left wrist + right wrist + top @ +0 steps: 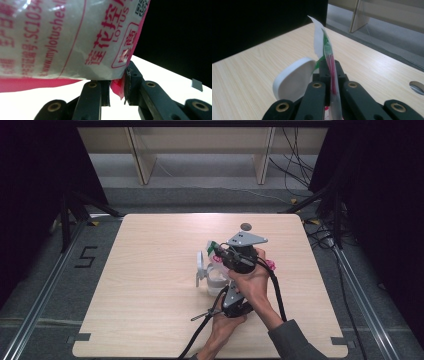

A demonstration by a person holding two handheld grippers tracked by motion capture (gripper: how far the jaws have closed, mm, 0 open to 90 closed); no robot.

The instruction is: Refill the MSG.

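Pinching the pouch (218, 254) at two places, both grippers held it over a clear container (214, 279) near the middle of the table (150, 270). The right gripper (331, 75) had its jaws pressed together on the pouch's upper edge, so the thin film stood up on edge between them; this grip probably kept the top steady. The left gripper (117, 86) pinched a pink corner of the pouch, its jaws set slightly apart by the folded film. Holding that corner from below likely allowed the pouch to be tipped or pulled taut. The container's white lid (295, 77) stood hinged open beside the right gripper, leaving the mouth free, seemingly to receive the contents. Whether the pouch was already open could not be told. A grey disc (245, 226) lay on the table beyond.
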